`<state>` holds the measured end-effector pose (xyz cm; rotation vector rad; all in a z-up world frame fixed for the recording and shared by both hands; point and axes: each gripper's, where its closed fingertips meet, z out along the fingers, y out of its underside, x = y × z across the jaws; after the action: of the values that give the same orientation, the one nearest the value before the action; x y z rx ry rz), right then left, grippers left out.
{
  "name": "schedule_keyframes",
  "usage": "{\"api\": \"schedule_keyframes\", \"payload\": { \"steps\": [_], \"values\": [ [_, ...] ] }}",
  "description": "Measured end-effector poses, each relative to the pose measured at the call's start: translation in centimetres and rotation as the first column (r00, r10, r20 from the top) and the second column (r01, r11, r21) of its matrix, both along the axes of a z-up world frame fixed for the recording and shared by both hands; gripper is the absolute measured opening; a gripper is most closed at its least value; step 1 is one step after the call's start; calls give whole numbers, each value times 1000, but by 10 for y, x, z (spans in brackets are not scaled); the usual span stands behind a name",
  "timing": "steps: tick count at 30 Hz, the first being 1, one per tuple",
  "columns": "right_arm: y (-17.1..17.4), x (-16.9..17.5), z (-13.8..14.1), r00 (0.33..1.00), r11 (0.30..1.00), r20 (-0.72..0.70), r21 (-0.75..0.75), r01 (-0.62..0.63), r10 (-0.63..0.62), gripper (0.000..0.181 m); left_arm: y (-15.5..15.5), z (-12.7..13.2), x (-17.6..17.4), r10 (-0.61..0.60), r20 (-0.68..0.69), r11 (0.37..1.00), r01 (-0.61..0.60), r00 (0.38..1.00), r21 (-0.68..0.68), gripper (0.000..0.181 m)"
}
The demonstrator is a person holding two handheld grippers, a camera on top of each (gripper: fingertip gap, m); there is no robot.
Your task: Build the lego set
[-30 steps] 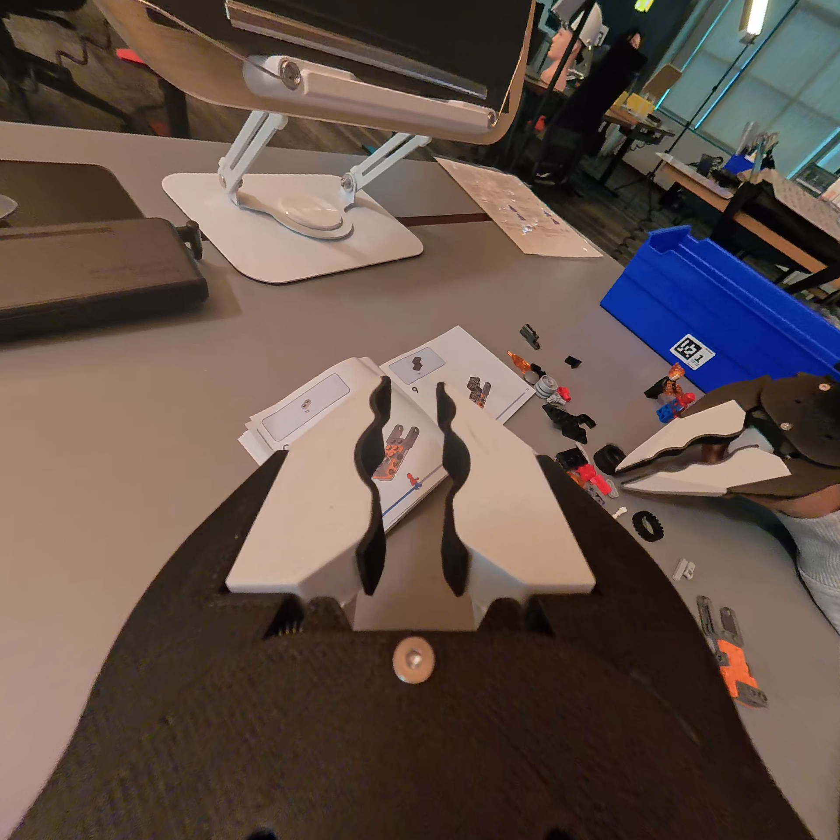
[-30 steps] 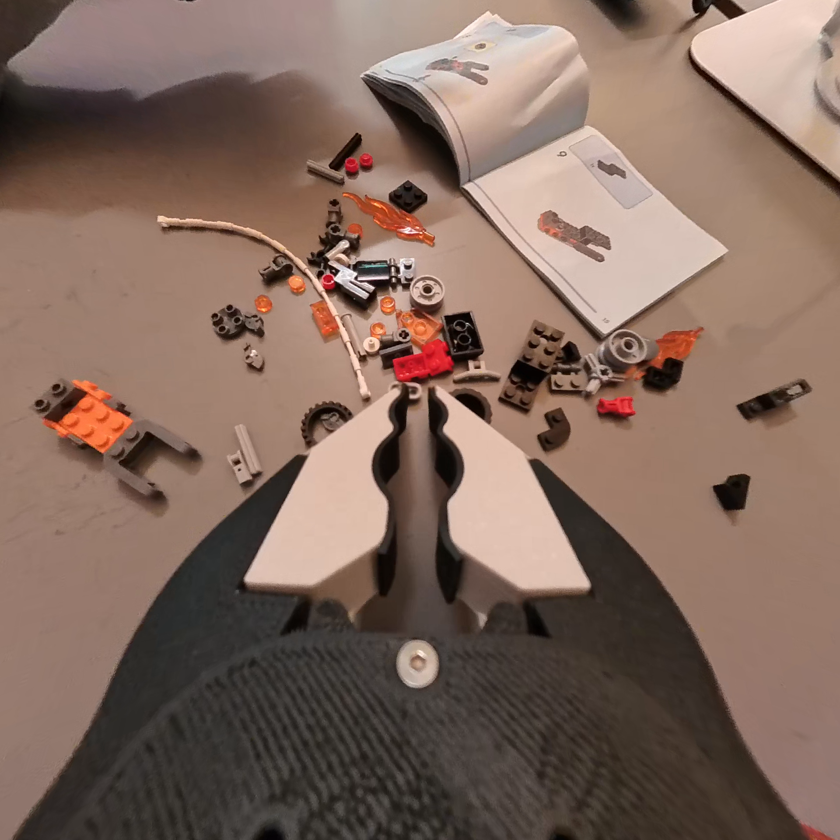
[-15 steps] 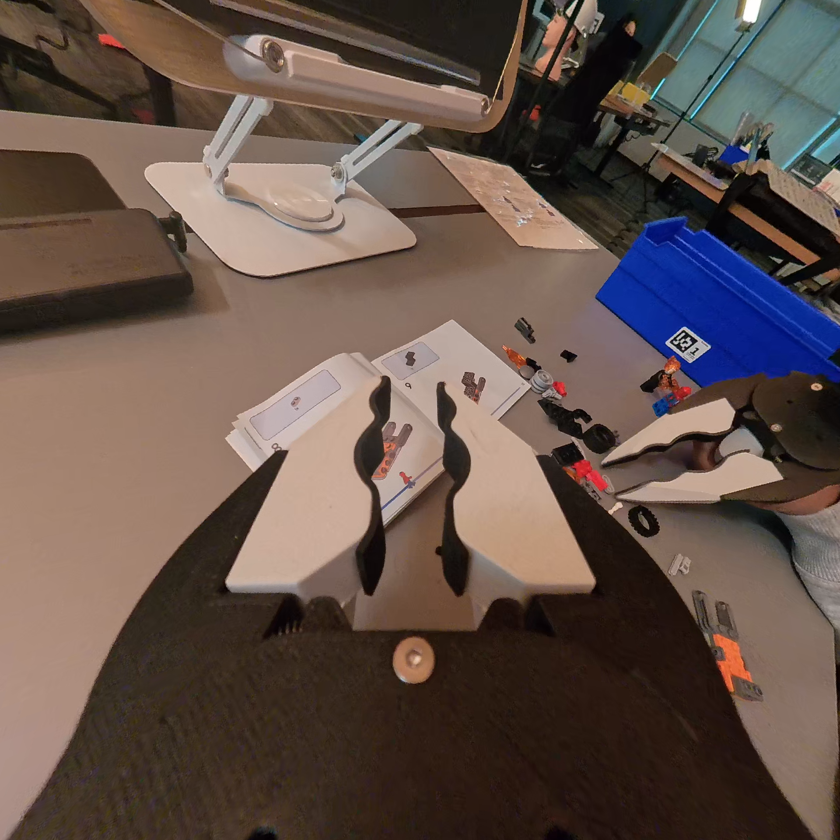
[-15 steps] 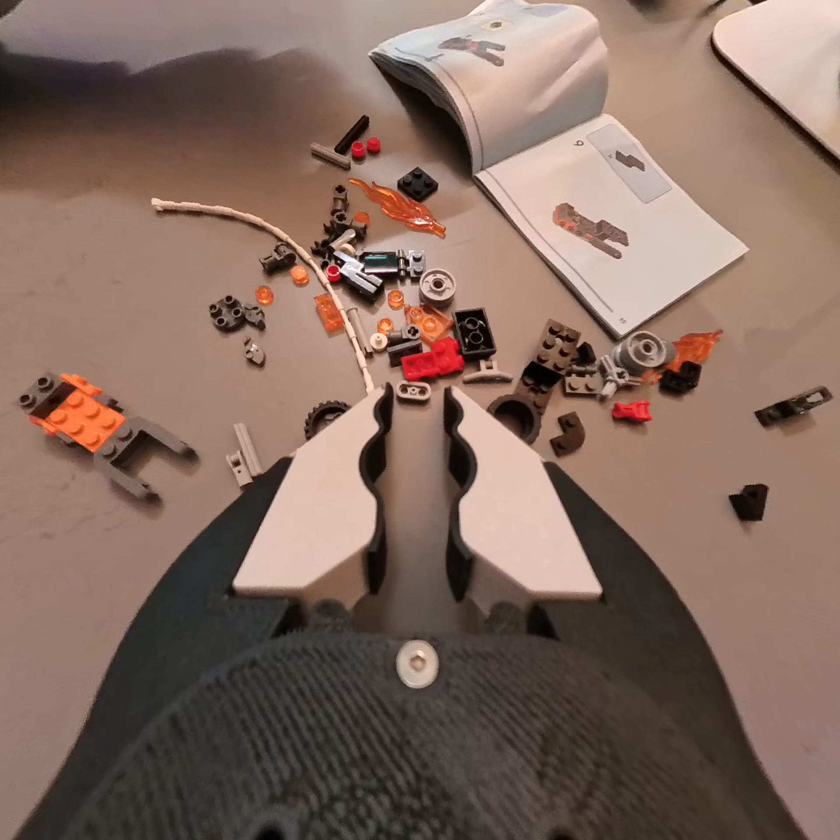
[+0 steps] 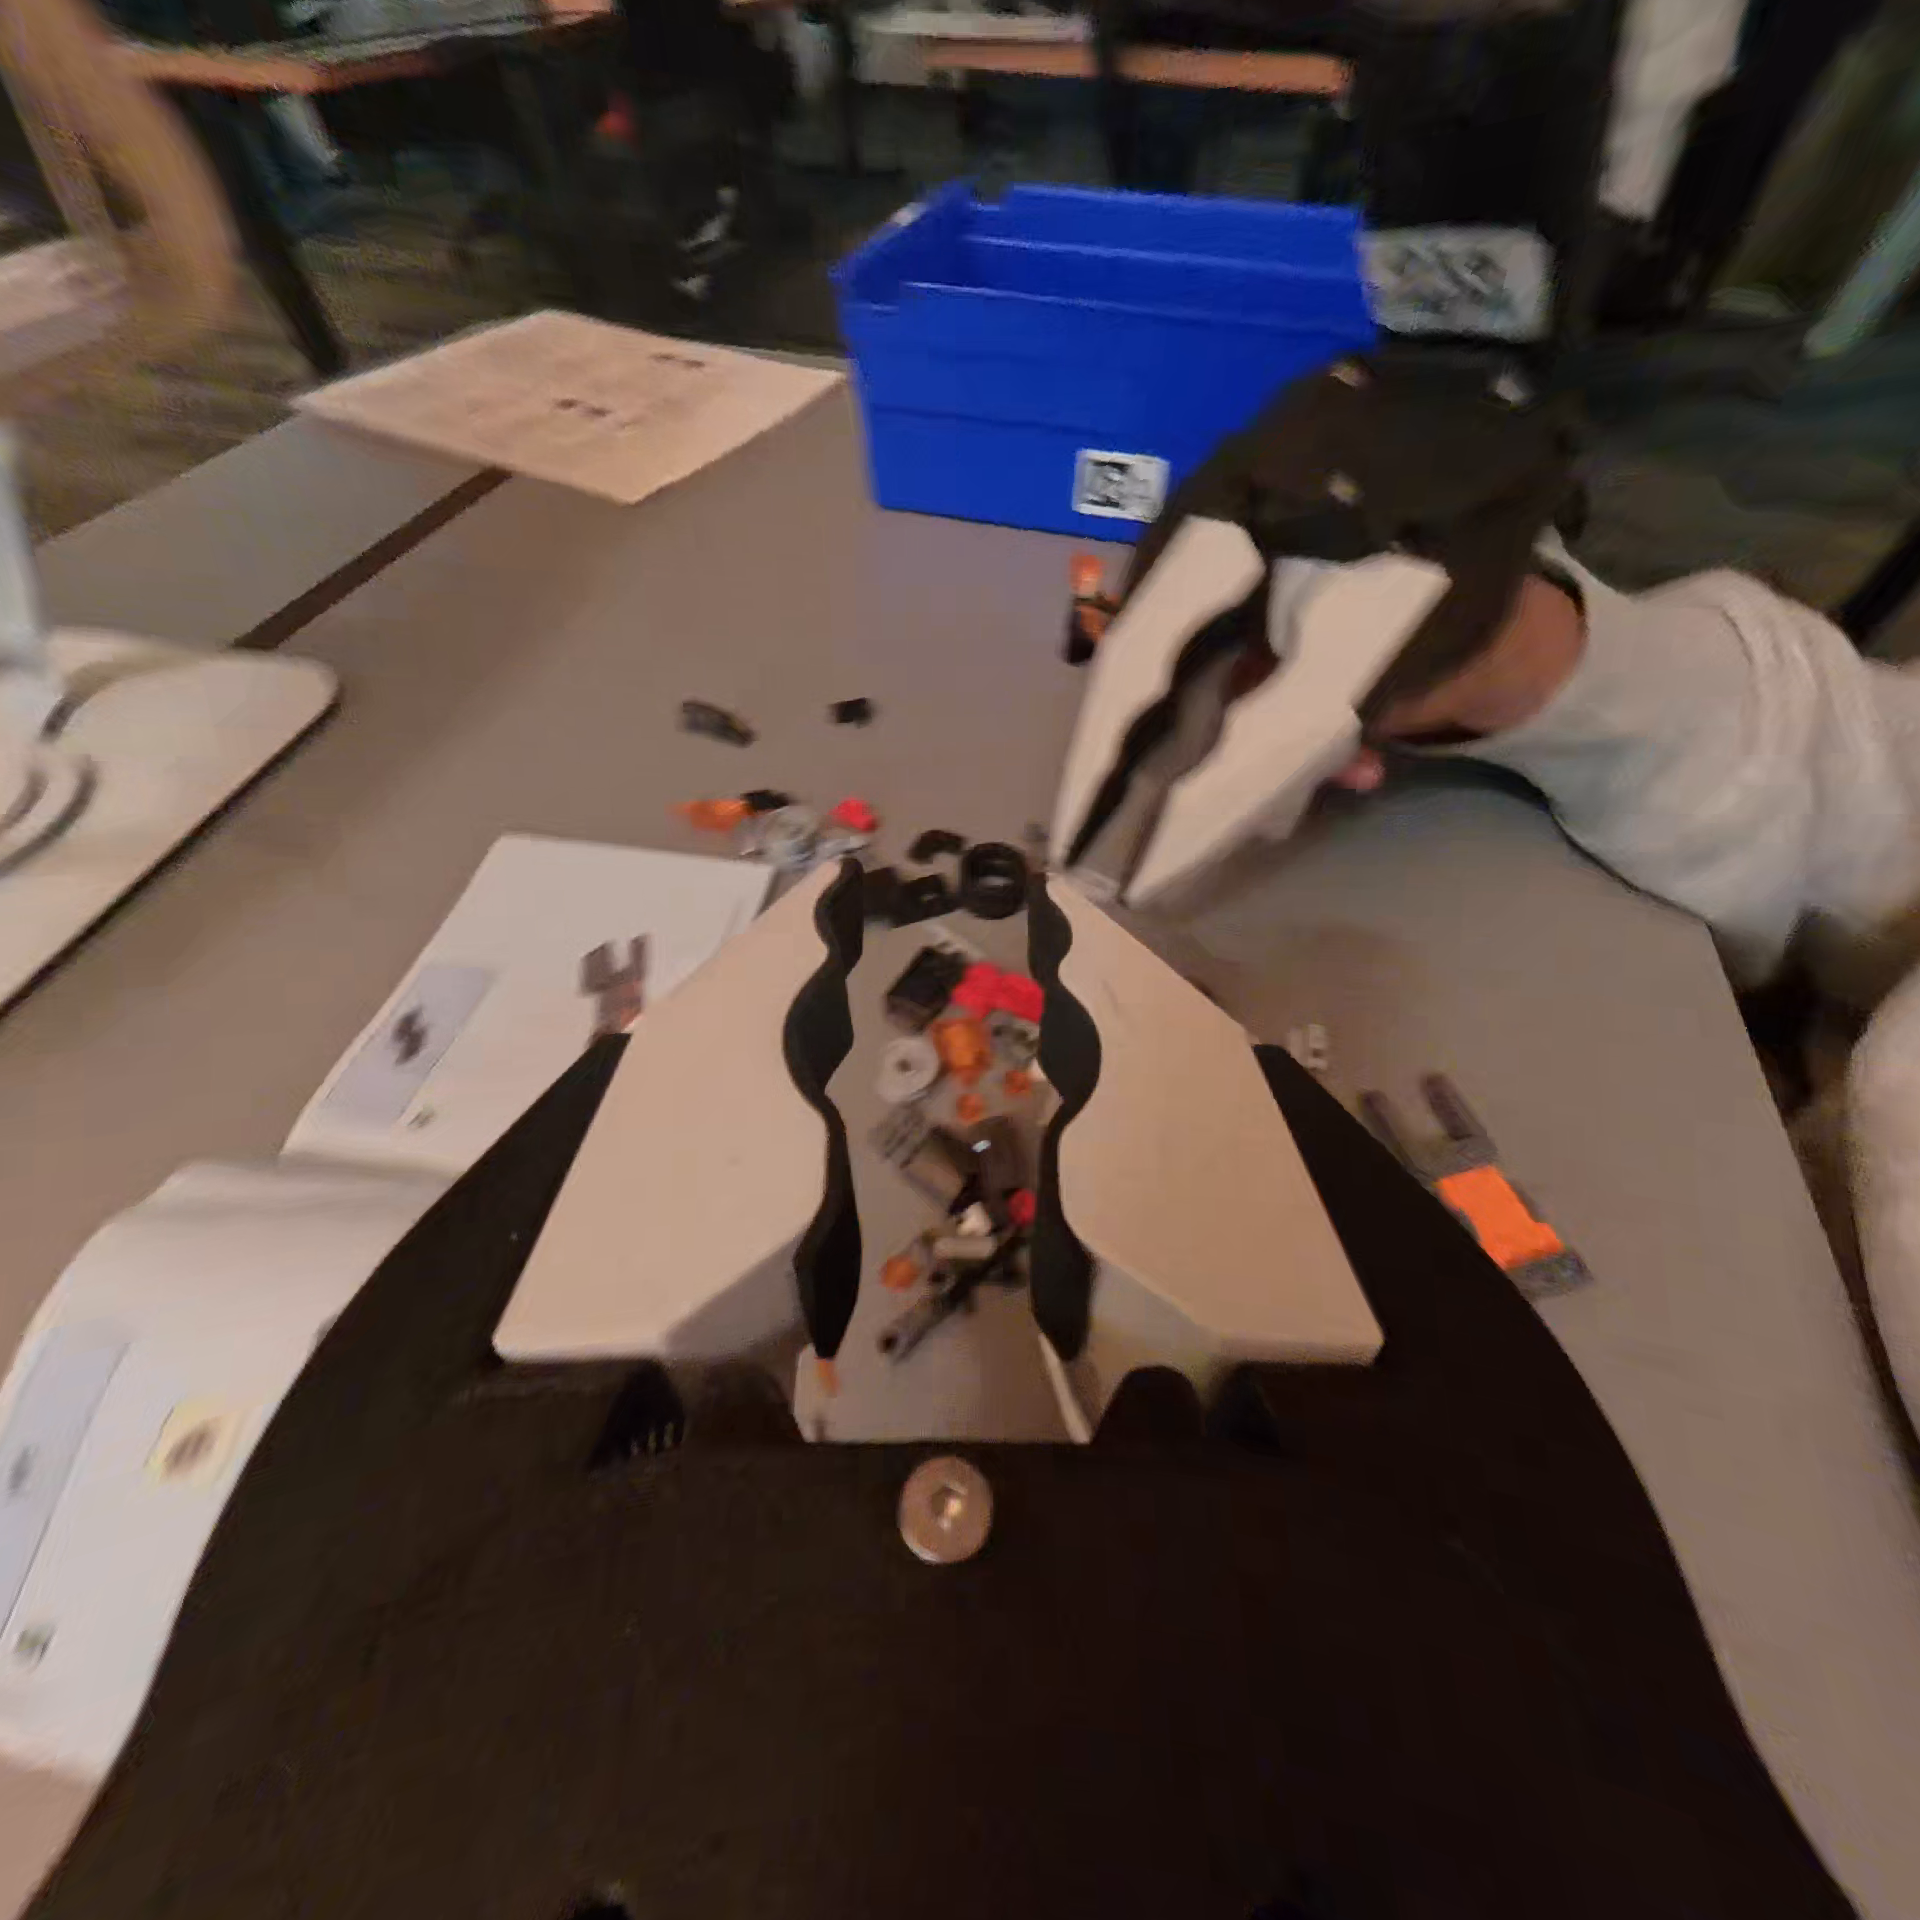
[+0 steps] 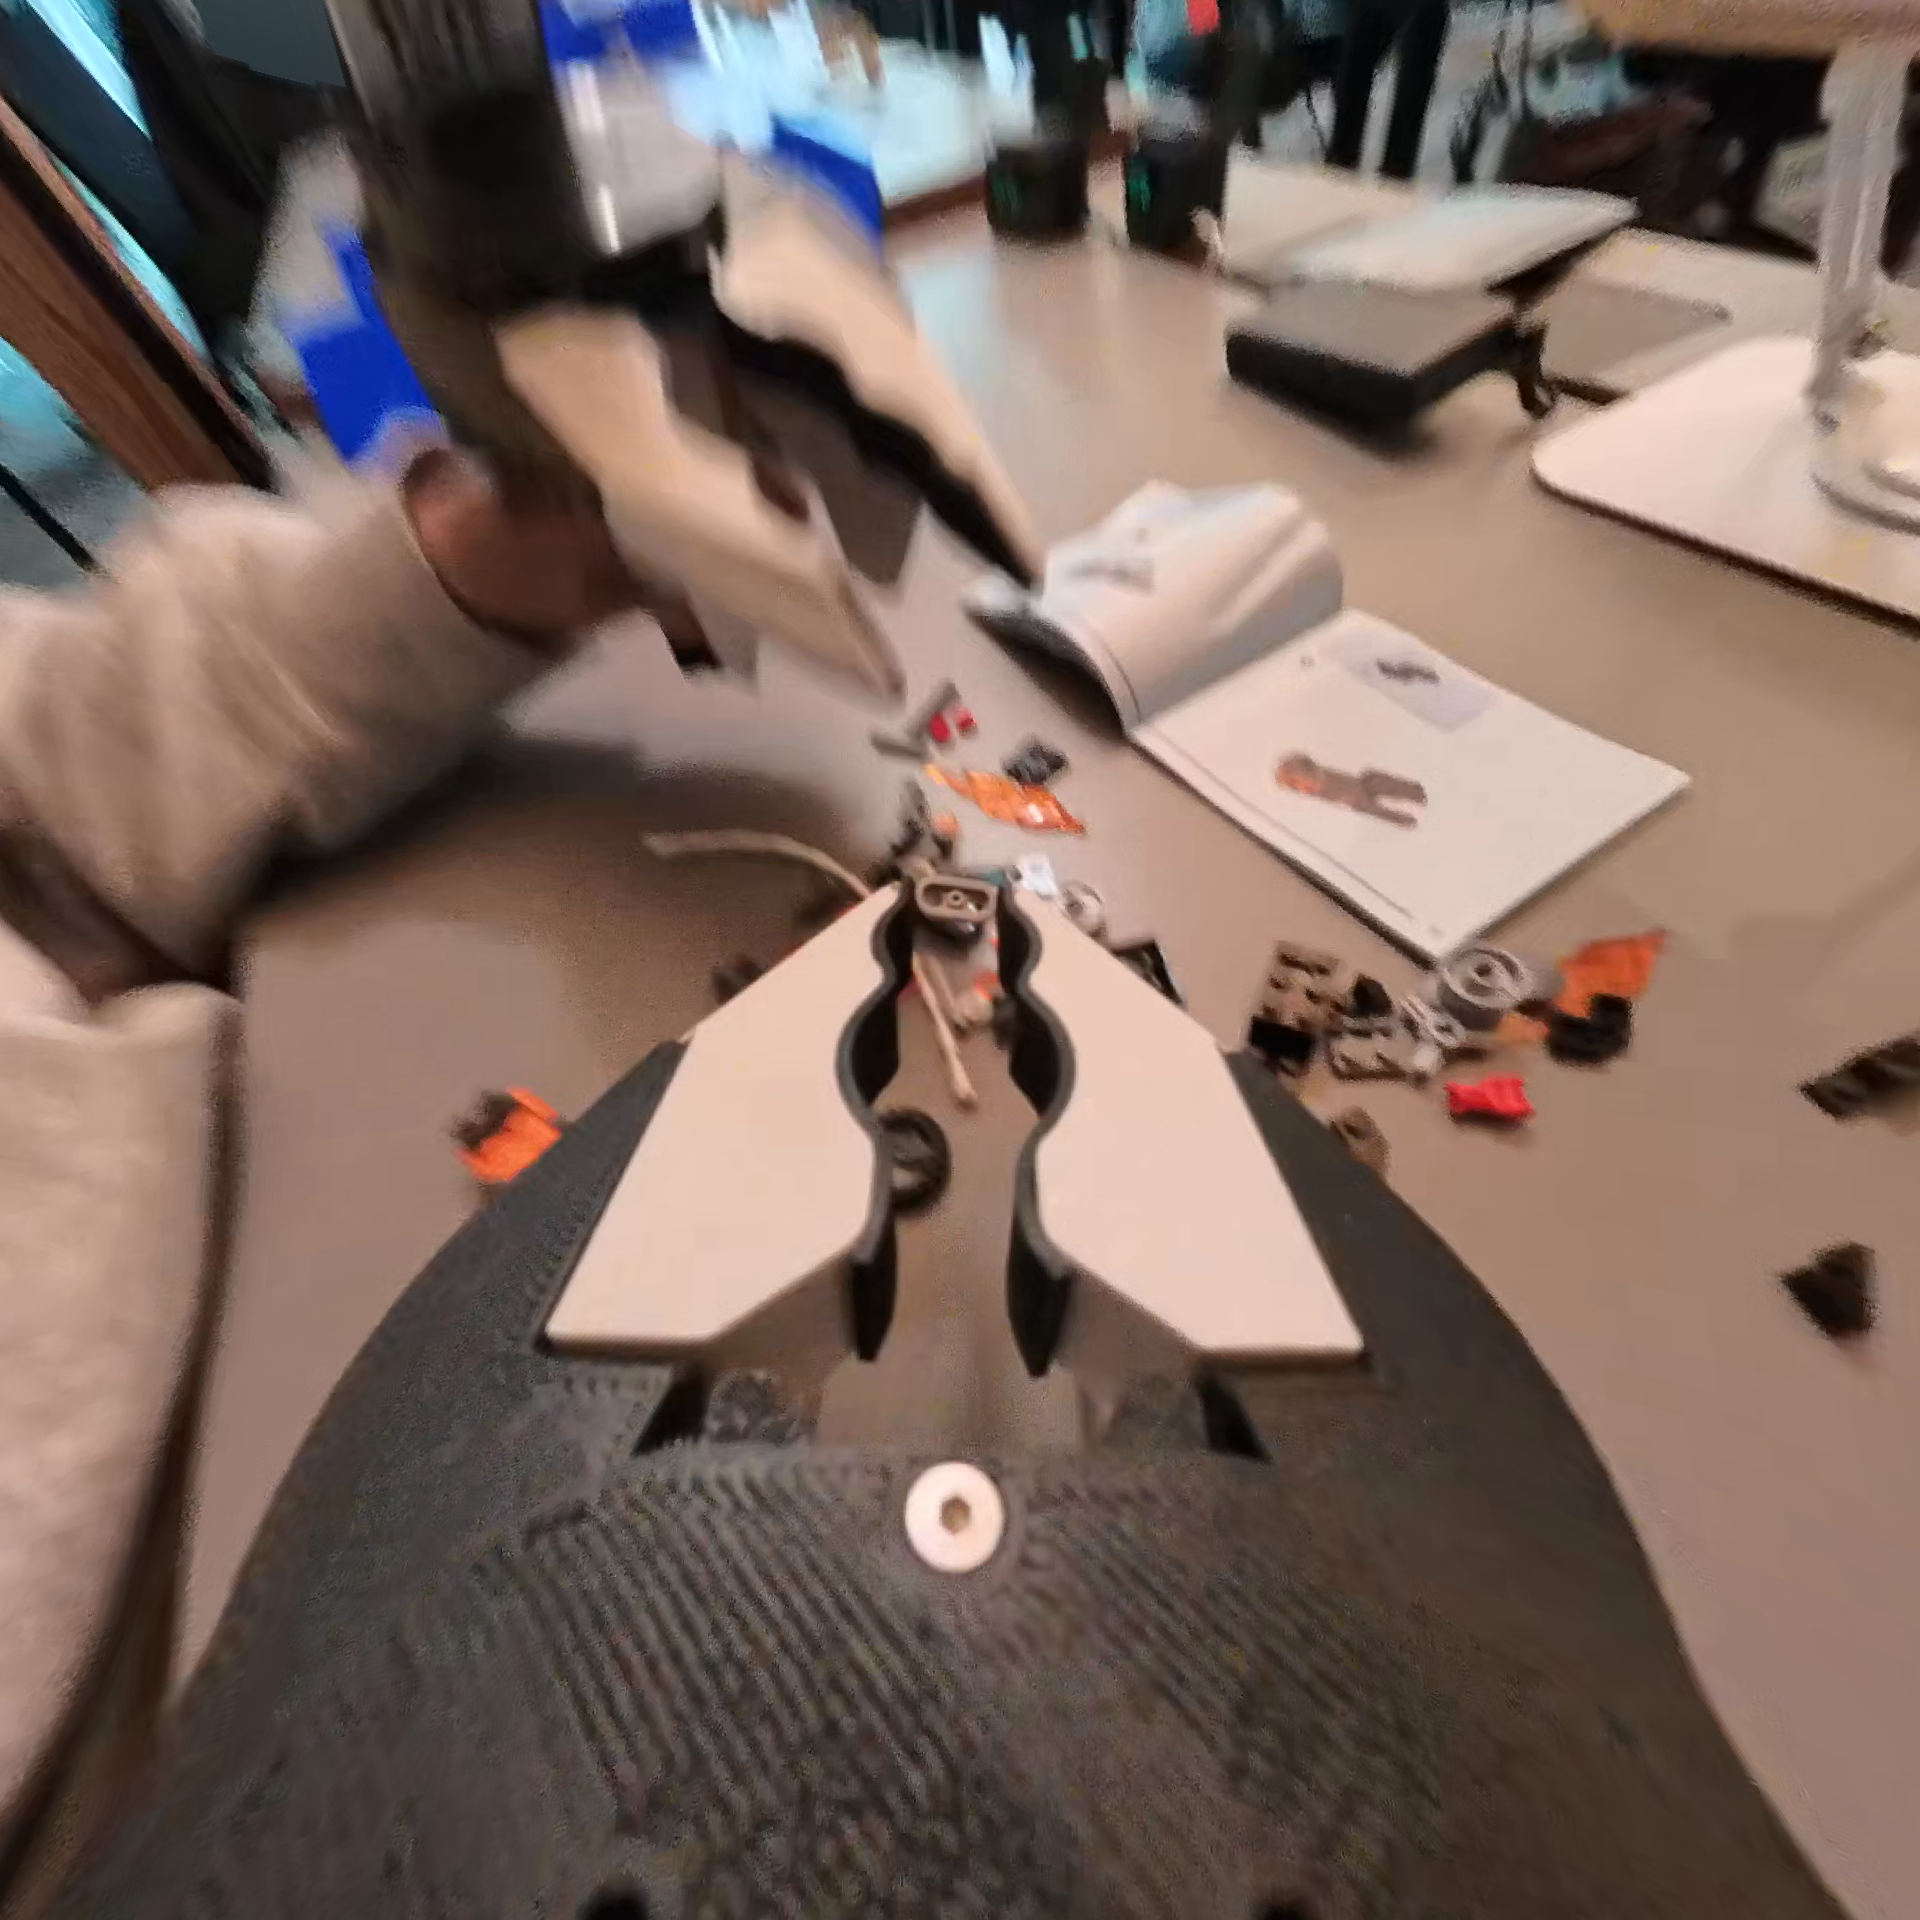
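Far left of the grey table (image 5: 582, 665) there's the white base of a stand (image 5: 145, 727), then the open instruction booklet (image 5: 540, 987) lying flat. Next along, the left gripper (image 5: 943, 883) hangs above the scattered lego pieces (image 5: 956, 1091), fingers spread apart with nothing between them; you can see the heap straight through the gap. A black tyre (image 5: 992, 878) sits just past its tips.

The right gripper (image 6: 951, 904) has its fingers pinched on a small grey piece with a hole (image 6: 951, 902), right at the tips, lifted over the pile. Pretty blurry shot, but the piece is clearly caught between the pads.

Further right, the orange and grey sub-assembly (image 5: 1475, 1184) lies by itself, well apart from the heap. A blue bin (image 5: 1101, 353) sits at the back edge, with a loose paper sheet (image 5: 566, 400) off to its left.
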<state>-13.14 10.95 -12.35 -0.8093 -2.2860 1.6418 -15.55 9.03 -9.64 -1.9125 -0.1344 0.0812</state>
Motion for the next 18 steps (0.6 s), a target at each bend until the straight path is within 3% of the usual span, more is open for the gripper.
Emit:
{"api": "schedule_keyframes", "payload": {
  "steps": [1, 3, 5, 8, 13, 18],
  "values": [
    [-2, 3, 13, 1000, 994, 18, -112, -22, 24, 14, 10, -1, 13, -38, -45, 999, 37, 998, -11, 30],
    [-4, 12, 37, 991, 940, 65, -329, -90, 118, 14, 26, -2, 33, -86, -123, 996, 84, 989, -24, 30],
    [-4, 18, 46, 972, 886, 115, -444, -132, 203, 13, 34, 0, 43, -95, -196, 995, 92, 976, -26, 30],
    [-5, 20, 44, 966, 885, 138, -446, -137, 219, 14, 35, 6, 47, -84, -259, 996, 87, 962, -1, 29],
    [-5, 20, 41, 955, 875, 179, -466, -130, 238, 14, 28, 15, 56, -153, -215, 985, 167, 965, 50, 30],
    [-2, 25, 48, 929, 823, 209, -549, -148, 306, 14, 28, 6, 61, -192, -228, 980, 197, 954, -3, 27]
  ]
}}
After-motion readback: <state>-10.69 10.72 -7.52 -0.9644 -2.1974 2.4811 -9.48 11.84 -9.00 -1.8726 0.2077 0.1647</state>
